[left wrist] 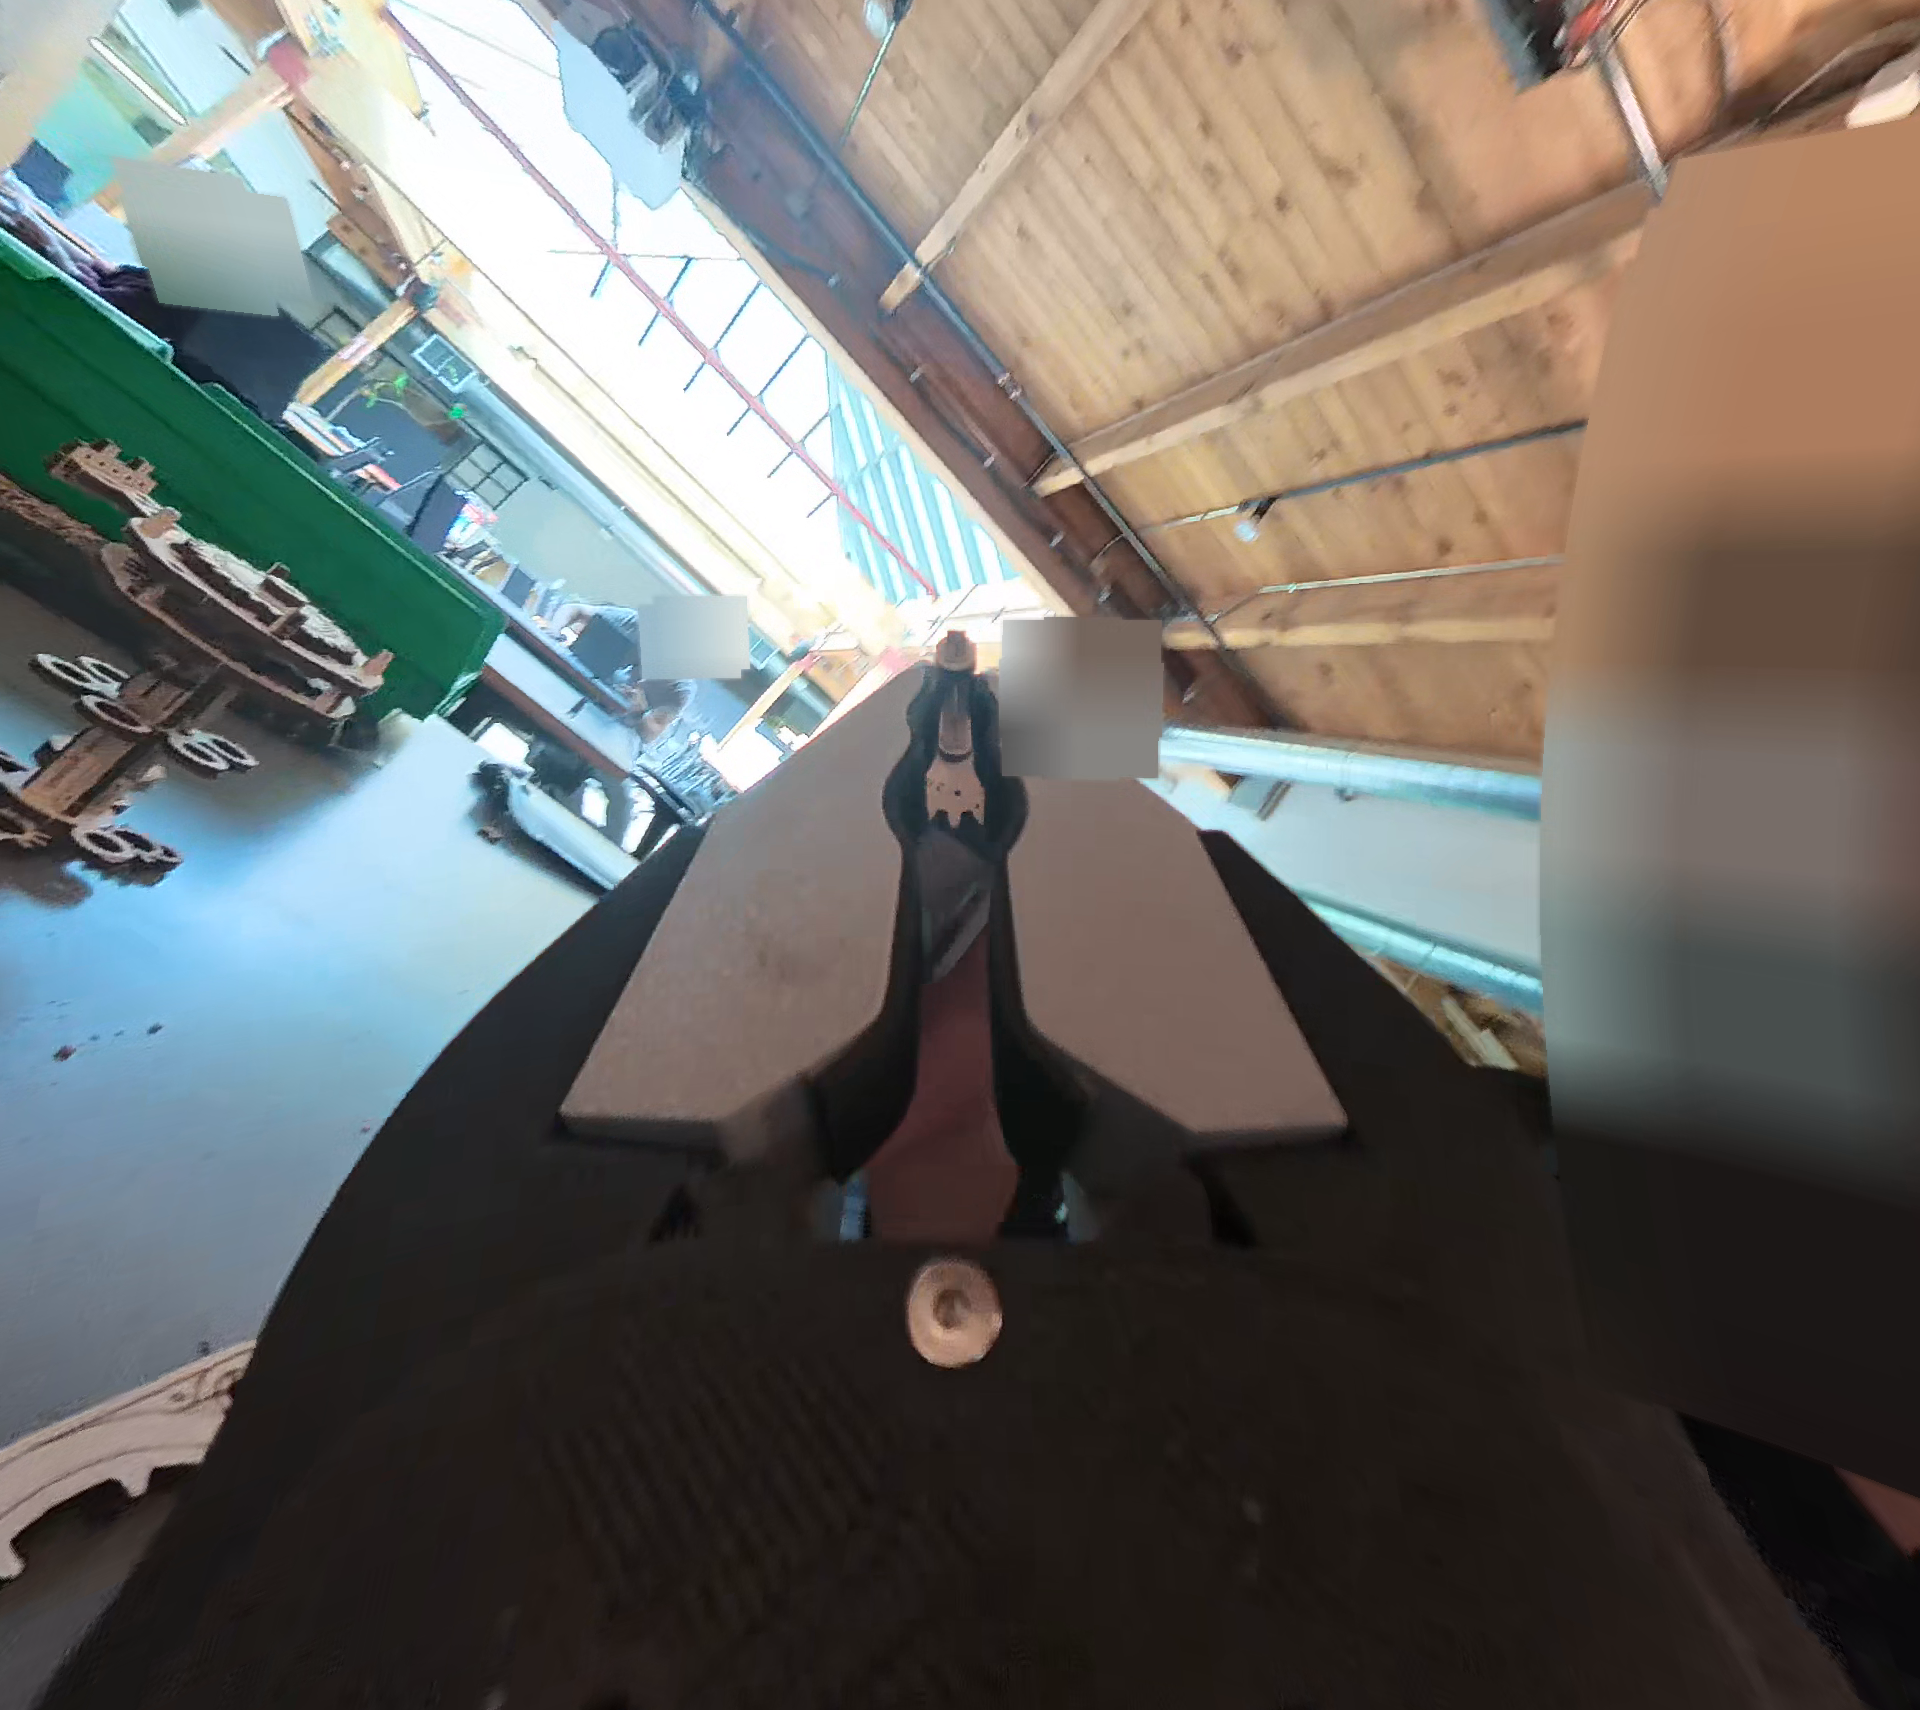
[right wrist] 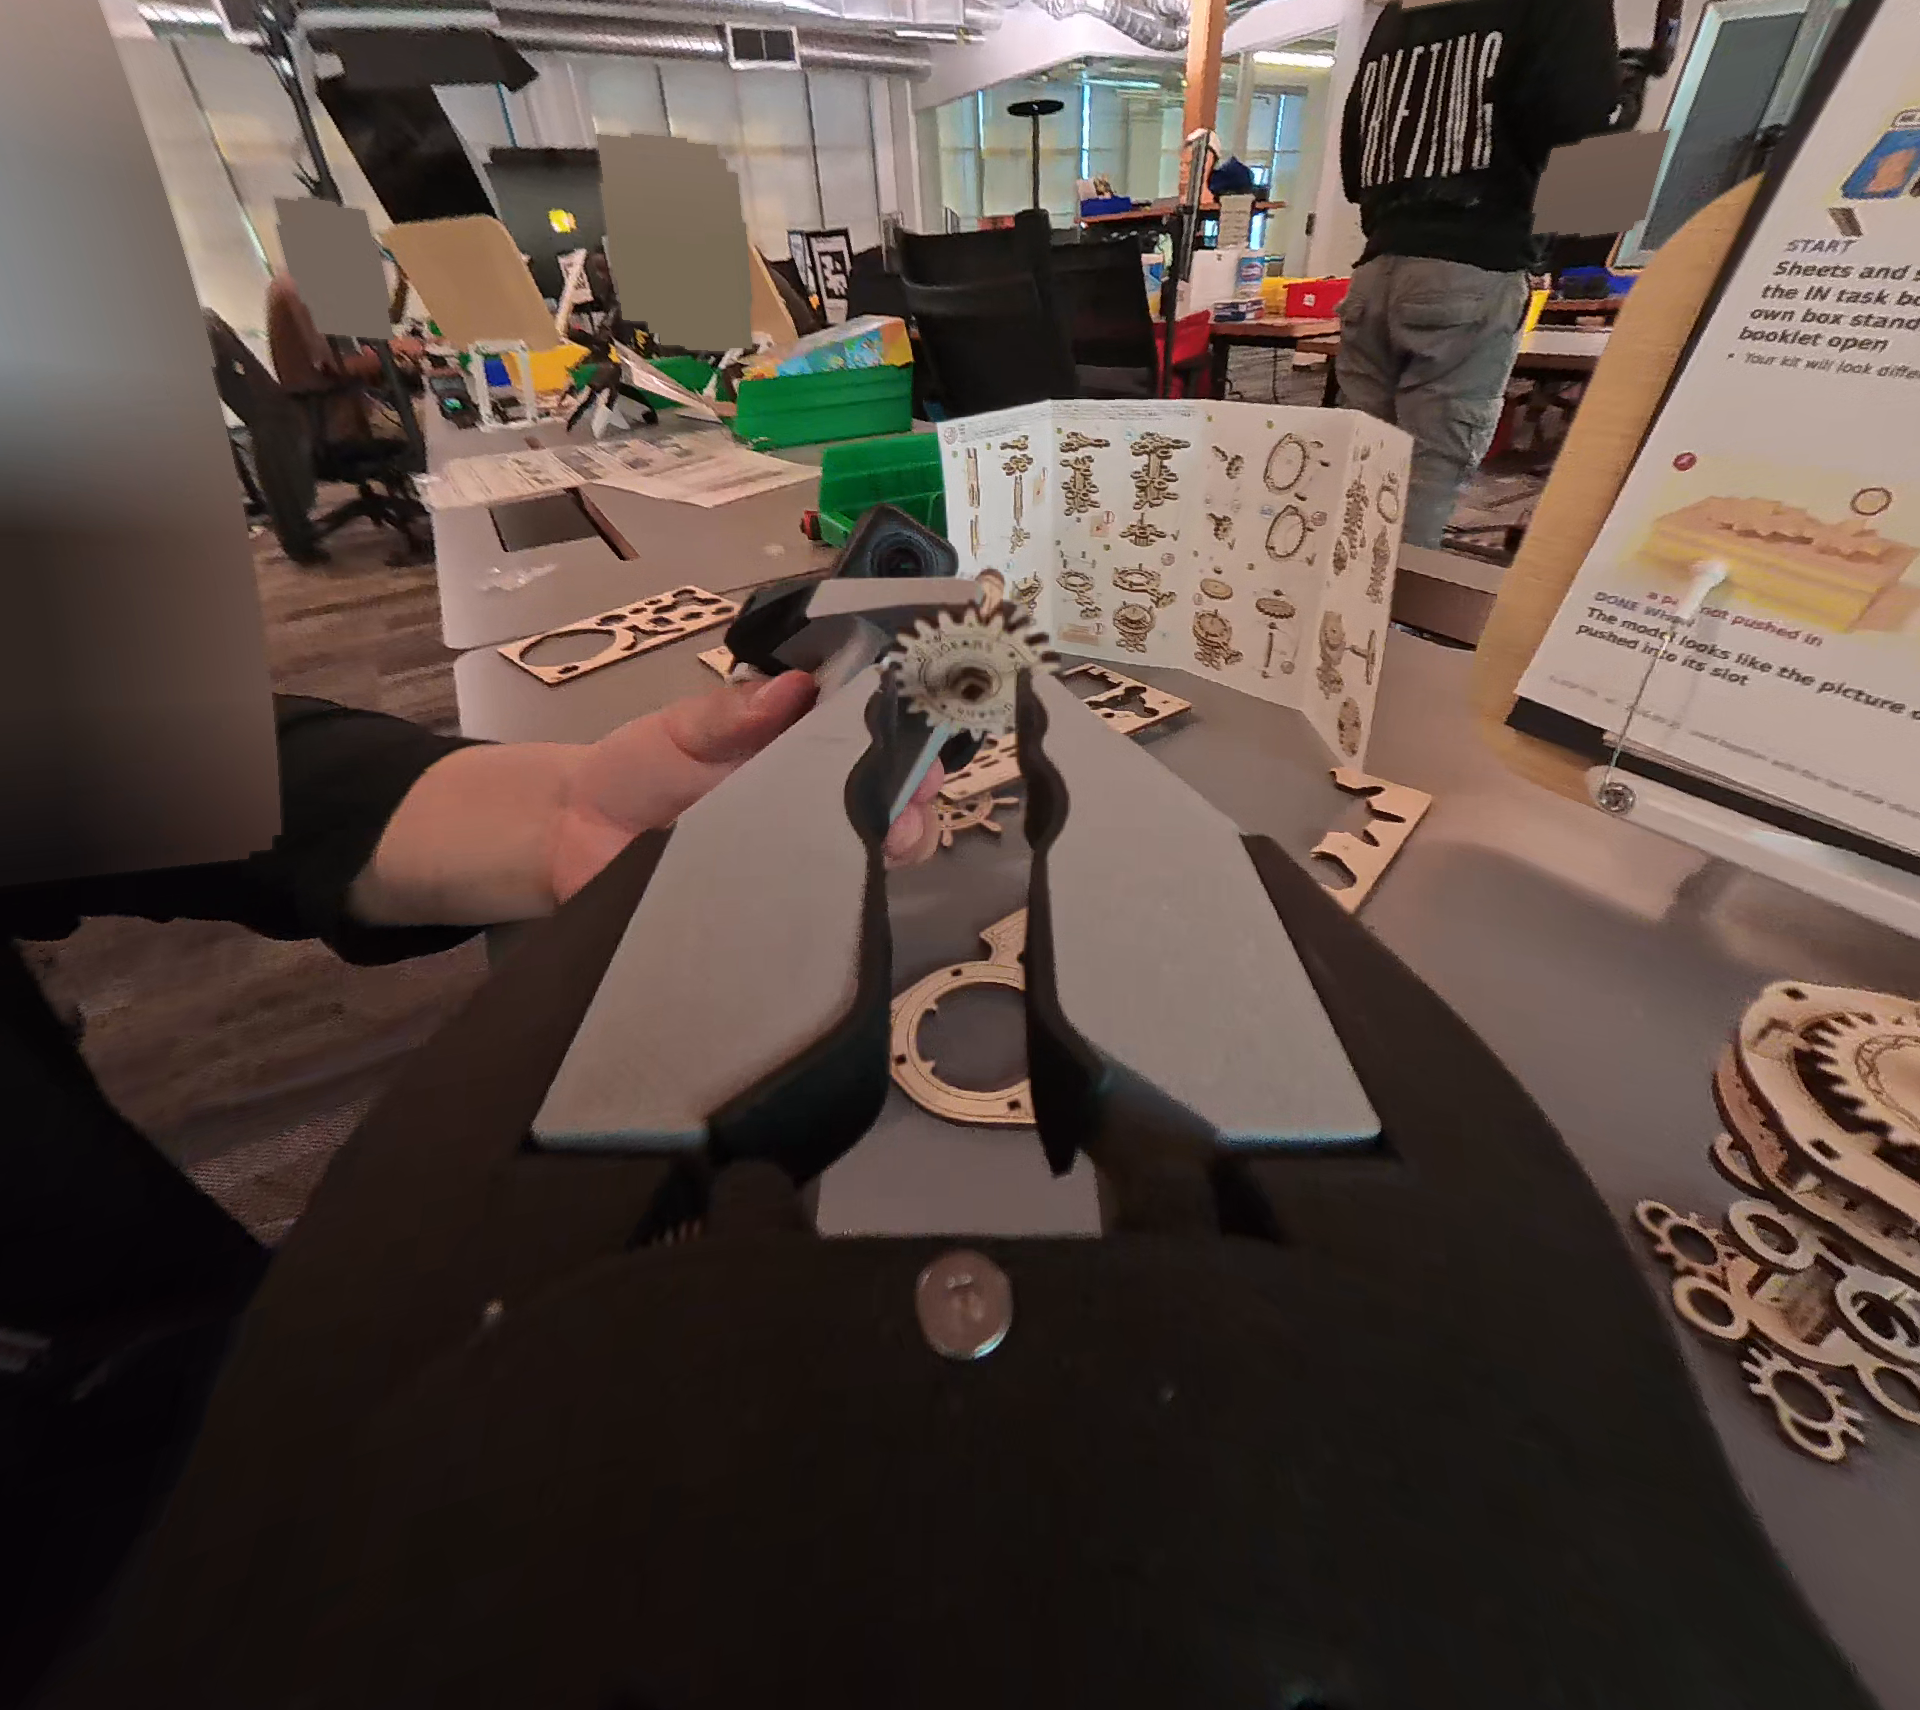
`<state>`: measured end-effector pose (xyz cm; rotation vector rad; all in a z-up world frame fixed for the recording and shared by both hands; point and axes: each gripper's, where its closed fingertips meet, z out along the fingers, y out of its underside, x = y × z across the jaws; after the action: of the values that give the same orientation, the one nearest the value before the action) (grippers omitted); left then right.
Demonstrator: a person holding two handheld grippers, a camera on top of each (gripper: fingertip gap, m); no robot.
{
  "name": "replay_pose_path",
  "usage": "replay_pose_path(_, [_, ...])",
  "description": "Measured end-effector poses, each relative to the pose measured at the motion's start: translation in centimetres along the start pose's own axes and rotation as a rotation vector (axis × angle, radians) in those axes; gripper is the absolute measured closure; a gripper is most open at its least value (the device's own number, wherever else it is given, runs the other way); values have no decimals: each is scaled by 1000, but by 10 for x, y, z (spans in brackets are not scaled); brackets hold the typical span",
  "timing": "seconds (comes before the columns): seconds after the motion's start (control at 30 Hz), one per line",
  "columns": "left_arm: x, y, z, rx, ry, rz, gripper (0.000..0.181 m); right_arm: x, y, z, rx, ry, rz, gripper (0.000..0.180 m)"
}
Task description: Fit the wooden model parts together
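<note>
While the right gripper (right wrist: 961,694) is clamping the gear (right wrist: 961,673) face-on above the table (right wrist: 1507,881), the left gripper (right wrist: 831,632) is reaching in from its left, pinching a peg (left wrist: 951,730) that seems aimed at the gear's hole.

My right tongs (right wrist: 961,715) are matt black plastic with smooth grey pads; the gear (right wrist: 964,668) is pale laser-cut wood; the table (right wrist: 1507,912) is smooth grey.

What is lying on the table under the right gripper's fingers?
Under the right gripper a flat wooden ring plate lies on the grey table. Both fingers cover its sides, so its full outline cannot be seen.
</note>
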<state>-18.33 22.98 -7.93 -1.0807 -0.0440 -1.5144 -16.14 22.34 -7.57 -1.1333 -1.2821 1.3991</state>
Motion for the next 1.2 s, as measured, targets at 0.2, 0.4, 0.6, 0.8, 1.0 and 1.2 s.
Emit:
replay_pose_path(0.2, [-3,4,-3,-5,-8,22,178,6,12,10,-47,41,6,162])
replay_pose_path(0.4, [-7,-6,-11,25,-5,-35,178,12,23,14,-99,95,-17,163])
replay_pose_path(0.6, [-6,-13,-15,-86,-40,34,179,23,40,10,-107,111,5,157])
replay_pose_path(0.8, [-6,-38,-28,15,-2,-45,179,25,48,20,-110,112,15,153])
replay_pose_path(1.0, [-14,-42,-35,62,-5,-124,179,23,38,32,-101,99,-27,153])
replay_pose_path(1.2, [-15,-40,-36,37,-13,-94,179,19,51,36,-130,97,-54,153])
